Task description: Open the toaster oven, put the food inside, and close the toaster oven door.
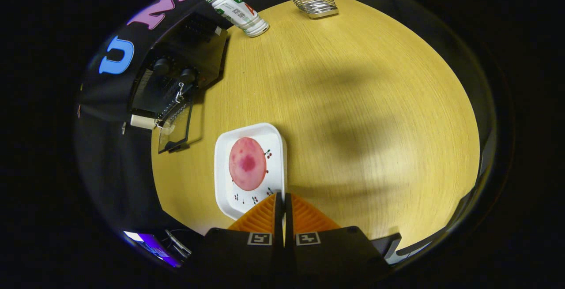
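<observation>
A white square plate with small cherry prints carries a round pink slice of food. My gripper is shut on the plate's near right rim, and the thin edge runs between the orange fingers. Whether the plate rests on the wooden table or hangs just above it, I cannot tell. Beyond the plate and to its left stands the black toaster oven with two knobs. Its glass door is swung open toward the plate.
A green and white can lies on its side at the table's far edge, next to the oven. Further right stands a wire rack holding a wooden stick. A broad dark shadow crosses the middle of the table.
</observation>
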